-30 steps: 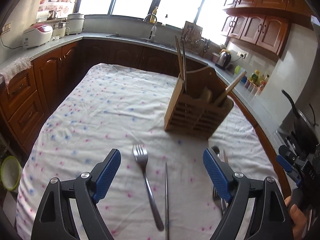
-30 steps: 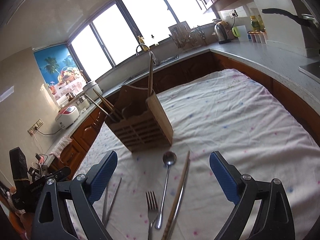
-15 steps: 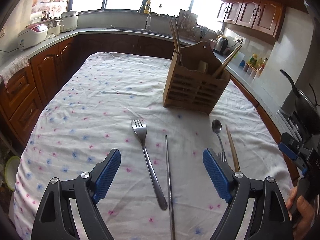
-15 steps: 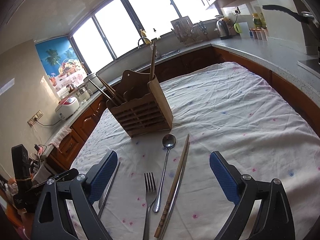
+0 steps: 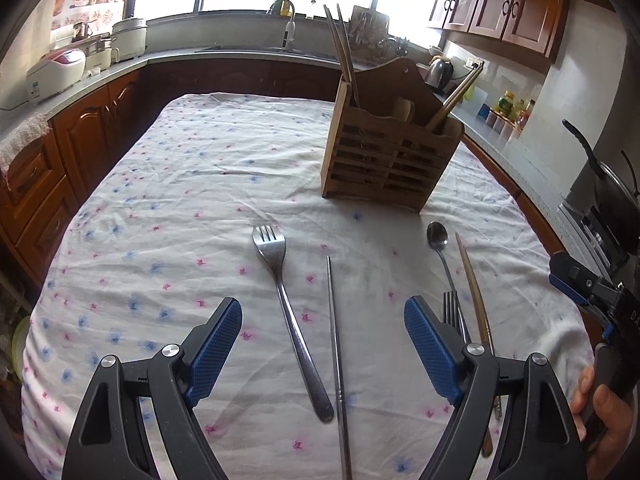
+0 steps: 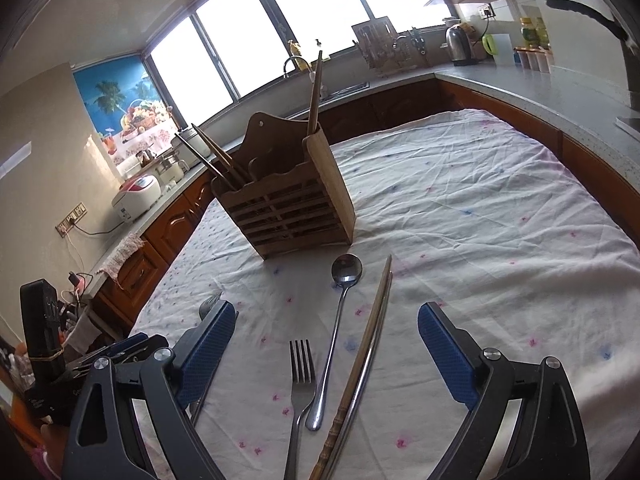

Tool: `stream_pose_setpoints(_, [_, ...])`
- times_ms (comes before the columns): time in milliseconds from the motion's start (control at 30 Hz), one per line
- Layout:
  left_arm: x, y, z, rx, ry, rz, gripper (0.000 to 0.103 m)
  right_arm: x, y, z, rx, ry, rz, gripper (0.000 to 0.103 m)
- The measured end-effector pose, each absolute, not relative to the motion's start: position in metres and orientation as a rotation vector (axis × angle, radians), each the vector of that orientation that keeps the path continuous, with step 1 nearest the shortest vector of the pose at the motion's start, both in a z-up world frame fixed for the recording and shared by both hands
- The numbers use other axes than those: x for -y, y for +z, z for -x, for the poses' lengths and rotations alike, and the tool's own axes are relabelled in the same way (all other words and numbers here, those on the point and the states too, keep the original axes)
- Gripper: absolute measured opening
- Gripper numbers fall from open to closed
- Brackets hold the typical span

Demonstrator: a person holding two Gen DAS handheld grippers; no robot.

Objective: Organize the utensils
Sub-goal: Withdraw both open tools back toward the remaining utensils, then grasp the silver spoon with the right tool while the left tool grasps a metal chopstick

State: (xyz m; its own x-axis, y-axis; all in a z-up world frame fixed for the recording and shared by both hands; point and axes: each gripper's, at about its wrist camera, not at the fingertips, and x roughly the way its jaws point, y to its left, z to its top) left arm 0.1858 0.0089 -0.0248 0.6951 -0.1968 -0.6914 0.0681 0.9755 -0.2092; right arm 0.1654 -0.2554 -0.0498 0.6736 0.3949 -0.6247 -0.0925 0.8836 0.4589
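A wooden utensil holder (image 5: 390, 160) (image 6: 286, 208) stands on the flowered tablecloth (image 5: 168, 208) with chopsticks in it. In the left wrist view a steel fork (image 5: 288, 308) and a metal chopstick (image 5: 336, 356) lie between my left gripper's (image 5: 322, 354) open jaws. To the right lie a spoon (image 5: 440, 248), a second fork (image 5: 454, 316) and a wooden chopstick (image 5: 474, 304). In the right wrist view the spoon (image 6: 336, 332), fork (image 6: 300, 384) and chopsticks (image 6: 366, 356) lie between my right gripper's (image 6: 324, 354) open jaws. Both grippers are empty, above the table.
Kitchen counters (image 5: 100, 76) with a rice cooker (image 5: 54, 70), sink tap (image 5: 286, 24) and kettle (image 6: 458, 44) surround the table. A pan handle (image 5: 584, 148) sticks out at the right. Wooden cabinets (image 5: 48, 168) flank the left table edge.
Both grippers have pulled back and tilted down, so more of the table and the utensils' handles show. Nothing was picked up; both stay open.
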Motion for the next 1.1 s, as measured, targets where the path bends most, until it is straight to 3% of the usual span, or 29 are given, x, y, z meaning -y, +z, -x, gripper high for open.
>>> stream_pose_setpoints(67, [-0.006, -0.027, -0.191, -0.793, -0.152, 0.166, 0.075, 0.253, -0.052, -0.170, -0.797, 0.294, -0.406, 0.092])
stream_pose_setpoints(167, [-0.002, -0.033, -0.202, -0.812, -0.163, 0.147, 0.061, 0.249, -0.056, -0.179, -0.815, 0.308, -0.392, 0.081])
stream_pose_setpoints(333, [0.008, -0.042, -0.220, -0.858, -0.187, 0.116, 0.056, 0.242, -0.067, -0.199, -0.856, 0.329, -0.372, 0.071])
stream_pose_setpoints(533, [0.009, -0.054, -0.245, -0.933, -0.214, 0.115, 0.039, 0.233, -0.080, -0.221, -0.894, 0.345, -0.342, 0.066])
stream_pose_setpoints(1033, [0.020, -0.078, -0.278, -1.008, -0.241, 0.120, 0.025, 0.217, -0.118, -0.276, -1.014, 0.344, -0.237, 0.063])
stream_pose_setpoints(1100, [0.019, -0.079, -0.280, -1.002, -0.244, 0.130, 0.025, 0.213, -0.125, -0.281, -1.049, 0.346, -0.222, 0.053])
